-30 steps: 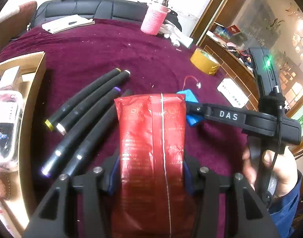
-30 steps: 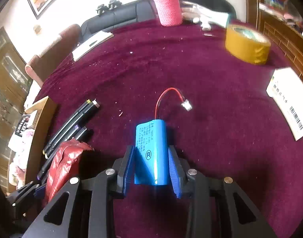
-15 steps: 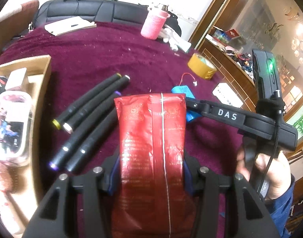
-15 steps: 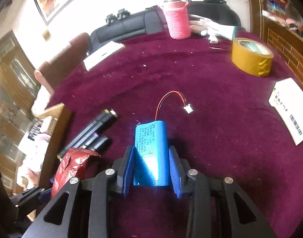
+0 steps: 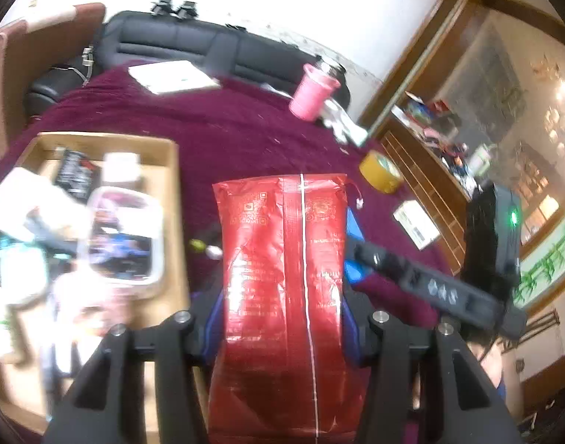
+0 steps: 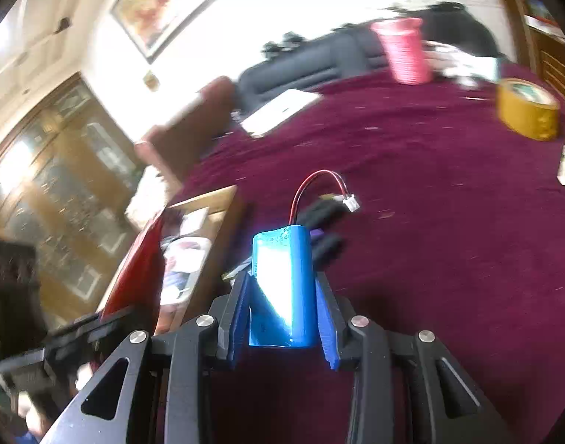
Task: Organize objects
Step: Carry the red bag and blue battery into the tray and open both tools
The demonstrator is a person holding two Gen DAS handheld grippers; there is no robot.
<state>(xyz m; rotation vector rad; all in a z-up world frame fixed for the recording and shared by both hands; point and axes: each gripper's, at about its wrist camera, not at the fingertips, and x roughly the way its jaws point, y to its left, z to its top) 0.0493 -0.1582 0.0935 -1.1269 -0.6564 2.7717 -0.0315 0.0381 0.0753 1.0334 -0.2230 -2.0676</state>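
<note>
A red foil packet stands upright between the blue pads of my left gripper, which is shut on it above the maroon tablecloth. The same red packet shows edge-on at the left of the right wrist view. My right gripper is shut on a blue battery pack with a red-and-black lead and white plug. In the left wrist view the right gripper's black body reaches in from the right, a slice of blue battery showing behind the packet. Black markers lie on the cloth behind the battery.
A wooden tray crowded with boxes and packets sits at the left, also seen as the tray left of the battery. On the cloth lie a yellow tape roll, a pink cup, white papers and a white label box.
Both grippers have risen and swung left toward the wooden tray, carrying the packet and the battery. The markers now lie mostly hidden behind the packet. Both grips are unchanged.
</note>
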